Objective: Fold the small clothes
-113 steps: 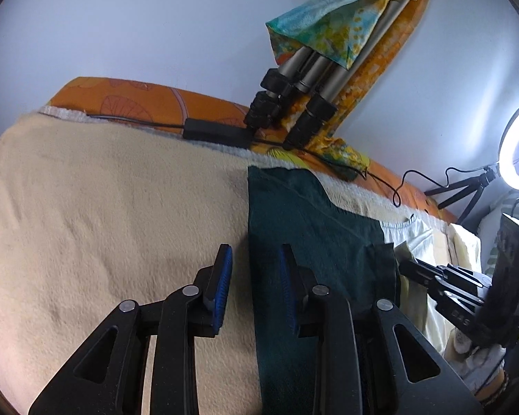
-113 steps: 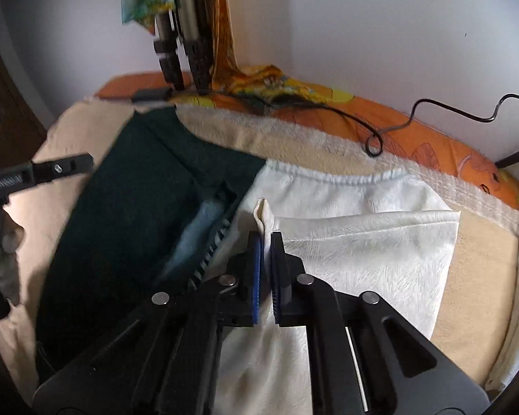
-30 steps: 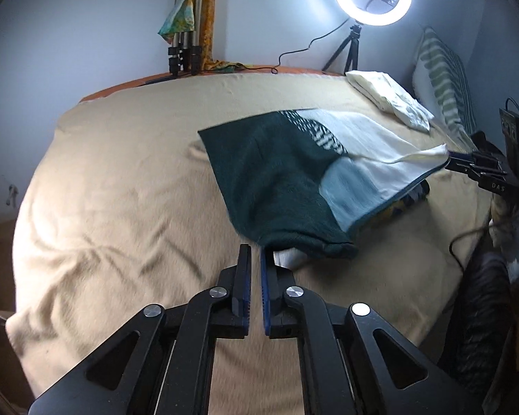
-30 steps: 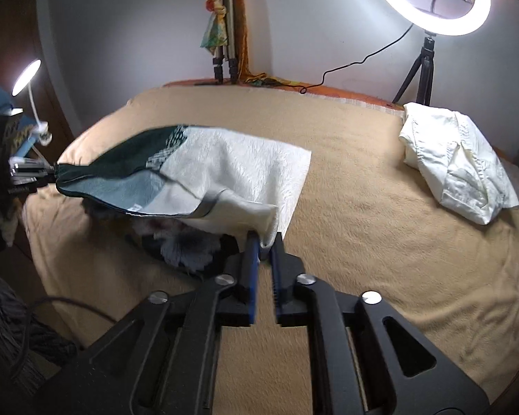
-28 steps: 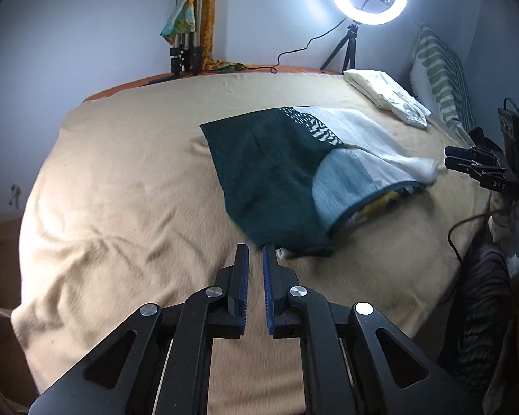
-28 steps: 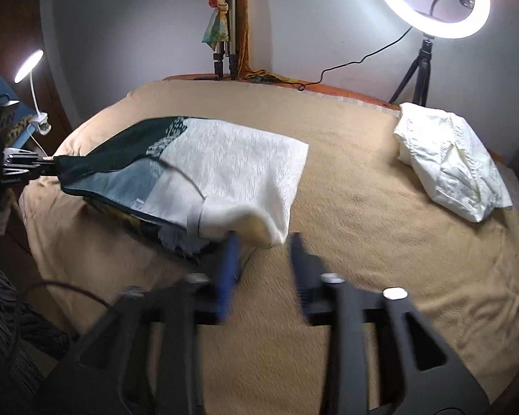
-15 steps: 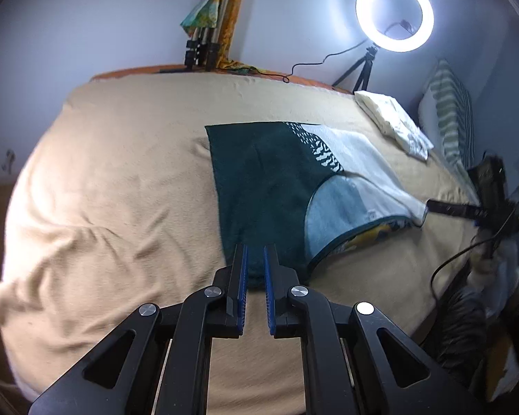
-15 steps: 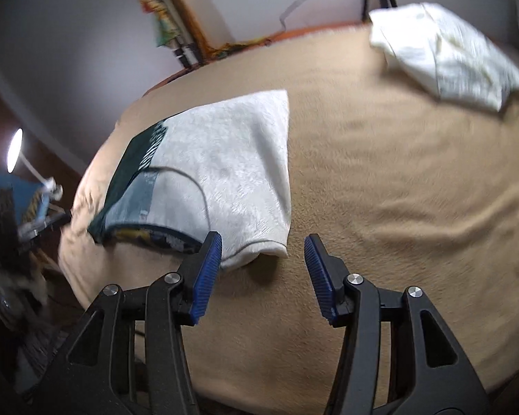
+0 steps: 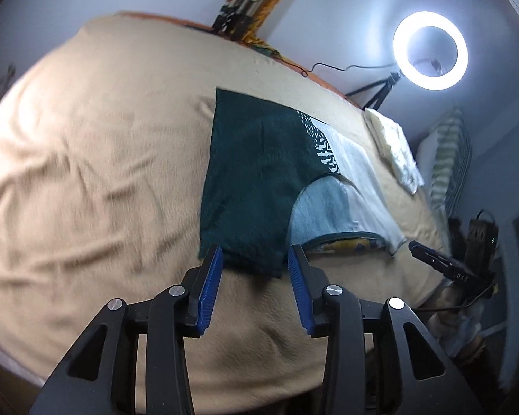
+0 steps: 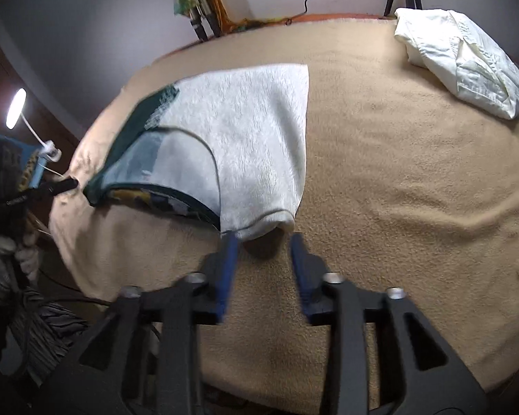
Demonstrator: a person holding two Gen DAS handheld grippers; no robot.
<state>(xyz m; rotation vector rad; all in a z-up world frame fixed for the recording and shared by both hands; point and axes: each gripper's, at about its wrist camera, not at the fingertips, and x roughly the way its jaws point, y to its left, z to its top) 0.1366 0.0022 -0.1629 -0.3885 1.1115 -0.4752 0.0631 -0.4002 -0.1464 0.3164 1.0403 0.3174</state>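
A small garment, dark green on one half (image 9: 252,180) and white on the other (image 10: 252,128), lies flat on the beige blanket (image 9: 97,159). Its neck opening faces the near edge and shows a yellow patterned lining (image 10: 135,199). My left gripper (image 9: 254,263) is open and empty, just short of the green corner. My right gripper (image 10: 263,242) is open and empty, just short of the white corner (image 10: 270,223). Each gripper shows at the edge of the other's view: the right (image 9: 439,263), the left (image 10: 52,186).
A crumpled white cloth (image 10: 463,65) lies at the far right of the bed. A lit ring light (image 9: 430,50) on a tripod and a second tripod (image 10: 197,17) stand at the wall. A small lamp (image 10: 17,110) shines at the left. A striped pillow (image 9: 449,166) lies at the right.
Both grippers let go of the garment's near corners and opened. The garment dropped flat onto the blanket. Both grippers now hover just behind its near edge.
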